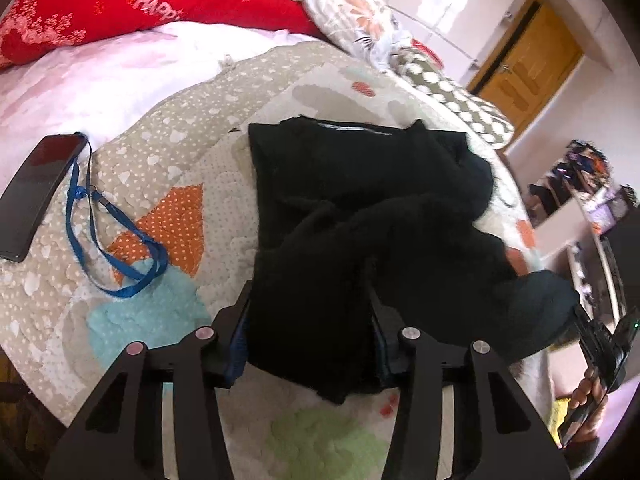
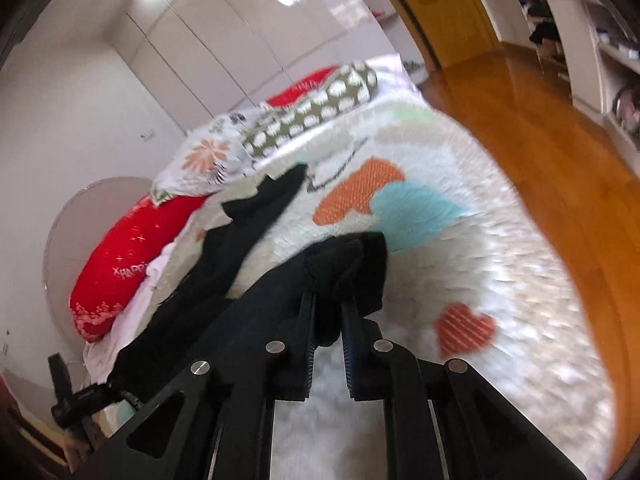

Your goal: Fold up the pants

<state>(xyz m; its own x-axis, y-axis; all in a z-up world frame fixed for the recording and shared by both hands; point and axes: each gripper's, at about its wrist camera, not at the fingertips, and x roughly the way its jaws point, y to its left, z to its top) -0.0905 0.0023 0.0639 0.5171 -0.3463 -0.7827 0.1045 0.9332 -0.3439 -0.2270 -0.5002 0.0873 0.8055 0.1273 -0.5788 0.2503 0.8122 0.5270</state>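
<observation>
I am pinching the soft, floppy black pants [image 2: 344, 268] with my right gripper [image 2: 326, 320] above the bed [image 2: 500, 260], my left gripper [image 1: 312, 320] spread wide around them.

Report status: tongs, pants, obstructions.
Left tongs open, straddling black pants. Right tongs shut on pants hem, lifted off quilt. Phone and blue lanyard lie beside the pants.

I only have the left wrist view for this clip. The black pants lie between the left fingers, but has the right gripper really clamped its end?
Observer: Yes. The right gripper is shut on a bunched end of the pants, lifted off the quilt.
Operator: Anything beyond the bed on that side?
Observer: A wooden floor runs alongside it.
Operator: Is the image sharp?
Observer: No, the quilt looks motion-blurred.
</observation>
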